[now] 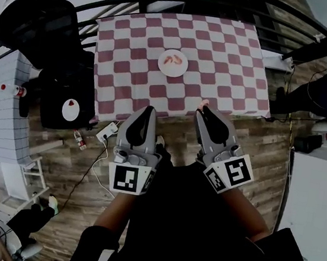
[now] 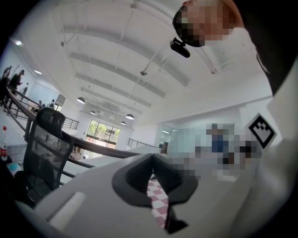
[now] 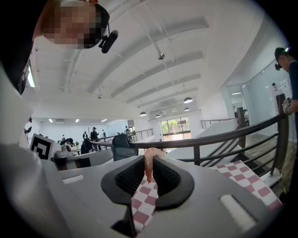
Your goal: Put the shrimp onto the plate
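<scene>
One small soft pink shrimp (image 3: 148,168) is being clamped between right gripper (image 3: 149,161) jaws. It is probably light, slippery and squashable, best gripped mid-body. Left gripper (image 2: 152,161) jaws are being pressed together, empty.

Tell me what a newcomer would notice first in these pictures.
The red-and-white checked tablecloth fills the upper middle of the head view, with a white plate at its centre carrying orange shrimp. Nearer the person, over the cloth's near edge, the right tool is clamped on another pink shrimp.

No legible text, labels or numbers anywhere.
</scene>
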`<action>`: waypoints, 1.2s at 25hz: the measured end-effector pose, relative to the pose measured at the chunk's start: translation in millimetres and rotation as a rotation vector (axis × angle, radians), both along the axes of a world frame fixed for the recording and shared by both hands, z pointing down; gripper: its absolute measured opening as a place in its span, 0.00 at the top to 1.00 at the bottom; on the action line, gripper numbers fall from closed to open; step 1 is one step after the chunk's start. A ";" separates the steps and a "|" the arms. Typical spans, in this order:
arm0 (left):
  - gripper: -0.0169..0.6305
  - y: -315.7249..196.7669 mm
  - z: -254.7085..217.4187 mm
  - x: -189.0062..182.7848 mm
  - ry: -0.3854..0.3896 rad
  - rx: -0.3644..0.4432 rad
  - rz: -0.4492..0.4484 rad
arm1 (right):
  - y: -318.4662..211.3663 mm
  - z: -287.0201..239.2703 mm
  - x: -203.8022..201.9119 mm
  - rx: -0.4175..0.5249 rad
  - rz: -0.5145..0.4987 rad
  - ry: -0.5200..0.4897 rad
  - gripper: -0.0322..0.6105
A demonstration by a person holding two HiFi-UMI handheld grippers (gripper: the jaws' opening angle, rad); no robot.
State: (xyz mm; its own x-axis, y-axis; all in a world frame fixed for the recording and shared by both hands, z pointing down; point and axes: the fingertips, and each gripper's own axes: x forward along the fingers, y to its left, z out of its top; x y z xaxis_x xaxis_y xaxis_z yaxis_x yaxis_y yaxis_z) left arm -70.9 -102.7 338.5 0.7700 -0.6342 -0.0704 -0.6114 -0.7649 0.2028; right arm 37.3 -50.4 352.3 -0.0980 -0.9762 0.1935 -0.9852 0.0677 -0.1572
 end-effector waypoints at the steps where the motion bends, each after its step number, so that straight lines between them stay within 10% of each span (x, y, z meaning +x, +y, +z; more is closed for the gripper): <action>1: 0.96 0.8 3.2 -1.0 -0.013 -0.011 -0.004 | 1.8 0.8 0.3 -0.002 0.001 0.000 0.86; 15: 0.96 15.6 -0.4 20.5 -0.095 0.012 -0.032 | 12.2 -3.7 34.0 0.014 -0.003 -0.012 0.86; 30: 0.96 4.0 21.8 46.1 -0.136 -0.015 -0.131 | -42.7 39.7 27.1 -0.095 -0.334 0.094 0.86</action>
State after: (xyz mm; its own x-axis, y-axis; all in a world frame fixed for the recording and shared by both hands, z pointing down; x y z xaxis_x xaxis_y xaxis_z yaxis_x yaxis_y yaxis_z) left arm -24.8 -98.7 360.3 0.6821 -0.7302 0.0391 -0.7285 -0.6741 0.1222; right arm 64.4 -93.0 392.0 -0.3859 -0.8706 0.3053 -0.9217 0.3778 -0.0879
